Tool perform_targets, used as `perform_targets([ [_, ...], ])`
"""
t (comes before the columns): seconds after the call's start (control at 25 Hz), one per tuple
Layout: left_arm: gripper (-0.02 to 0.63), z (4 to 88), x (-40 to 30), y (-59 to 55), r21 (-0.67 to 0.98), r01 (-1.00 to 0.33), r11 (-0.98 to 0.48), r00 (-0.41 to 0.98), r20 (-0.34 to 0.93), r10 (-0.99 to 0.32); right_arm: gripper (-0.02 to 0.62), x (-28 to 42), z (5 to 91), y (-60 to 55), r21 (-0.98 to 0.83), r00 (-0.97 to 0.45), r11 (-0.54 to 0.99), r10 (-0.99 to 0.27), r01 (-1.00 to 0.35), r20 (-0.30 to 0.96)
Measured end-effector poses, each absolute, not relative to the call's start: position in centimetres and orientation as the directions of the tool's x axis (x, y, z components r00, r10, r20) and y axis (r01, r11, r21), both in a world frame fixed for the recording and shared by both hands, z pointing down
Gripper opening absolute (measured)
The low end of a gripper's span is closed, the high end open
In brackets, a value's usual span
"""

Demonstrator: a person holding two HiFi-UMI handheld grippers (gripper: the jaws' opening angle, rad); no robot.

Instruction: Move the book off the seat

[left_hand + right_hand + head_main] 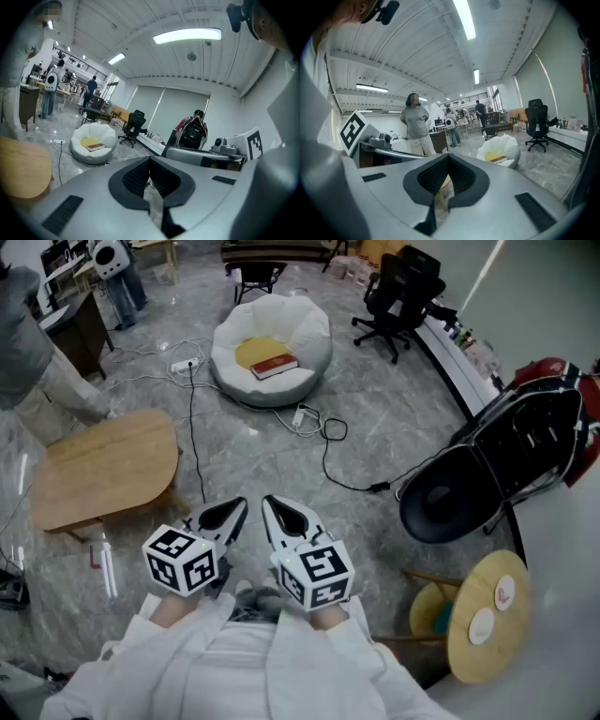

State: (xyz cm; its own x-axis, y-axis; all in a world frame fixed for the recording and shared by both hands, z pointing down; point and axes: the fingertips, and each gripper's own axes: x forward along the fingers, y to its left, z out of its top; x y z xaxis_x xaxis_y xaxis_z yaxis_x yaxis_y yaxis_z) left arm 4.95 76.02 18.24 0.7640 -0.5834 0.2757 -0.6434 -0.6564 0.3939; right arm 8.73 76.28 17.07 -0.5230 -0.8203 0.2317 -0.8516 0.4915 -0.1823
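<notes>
A red book (275, 366) lies on the yellow cushion of a white beanbag seat (305, 334) far across the floor. The left gripper view shows the book (95, 147) small at the left, and in the right gripper view the book (500, 160) sits on the seat (506, 143) at the right. My left gripper (225, 514) and right gripper (286, 517) are held side by side close to my body, far short of the seat. Both are shut with nothing between the jaws. The tips of each meet in its own view: left gripper (150, 161), right gripper (447, 159).
A low wooden table (103, 470) stands at the left. Cables (323, 442) trail over the grey floor between me and the seat. A black round chair (487, 474) and a small wooden side table (487, 615) are at the right. A black office chair (398, 292) is beyond; a person (415, 124) stands nearby.
</notes>
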Motion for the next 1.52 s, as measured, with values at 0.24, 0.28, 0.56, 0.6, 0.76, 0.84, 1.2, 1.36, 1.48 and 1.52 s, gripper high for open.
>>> perform_targets([
  [0.24,0.006,17.9,4.0,74.0,0.363,-0.684,-0.632,0.728,0.284,-0.624,0.012,8.6,16.6,75.0,-0.161,-0.521,0.495,-0.82,-0.854,0.237],
  [0.28,0.006,18.0,4.0,73.8,0.359,-0.69,-0.628,0.723,0.289,-0.628,0.012,8.7,16.7,74.9,-0.159,-0.521,0.497,-0.819,-0.853,0.239],
  [0.56,0.006,18.9,4.4,73.4,0.361,-0.703,-0.613,0.71,0.302,-0.636,0.011,9.0,17.3,74.8,-0.17,-0.522,0.494,-0.818,-0.852,0.24],
  [0.6,0.006,19.0,4.5,73.5,0.361,-0.702,-0.613,0.711,0.303,-0.635,0.011,9.0,17.4,74.8,-0.173,-0.522,0.493,-0.819,-0.852,0.239],
  [0.76,0.006,19.2,4.7,73.4,0.365,-0.703,-0.611,0.71,0.303,-0.636,0.012,9.4,17.5,74.6,-0.223,-0.522,0.478,-0.825,-0.849,0.217],
  [0.84,0.006,19.3,4.8,73.3,0.367,-0.706,-0.605,0.706,0.303,-0.64,0.012,9.9,17.7,74.5,-0.236,-0.517,0.47,-0.827,-0.851,0.22],
  [1.2,0.006,20.4,6.3,72.9,0.396,-0.706,-0.587,0.7,0.271,-0.66,0.012,12.0,19.1,73.9,-0.247,-0.538,0.487,-0.814,-0.838,0.218],
  [1.36,0.006,21.5,6.9,72.7,0.407,-0.723,-0.558,0.681,0.283,-0.676,0.012,12.7,20.0,73.5,-0.258,-0.544,0.489,-0.808,-0.833,0.225],
  [1.48,0.006,21.8,7.2,72.0,0.411,-0.727,-0.549,0.675,0.288,-0.679,0.012,12.9,20.1,72.8,-0.259,-0.547,0.491,-0.805,-0.832,0.228],
  [1.52,0.006,21.9,7.3,71.6,0.413,-0.728,-0.547,0.674,0.287,-0.68,0.012,13.1,20.2,72.4,-0.26,-0.546,0.49,-0.806,-0.832,0.229],
])
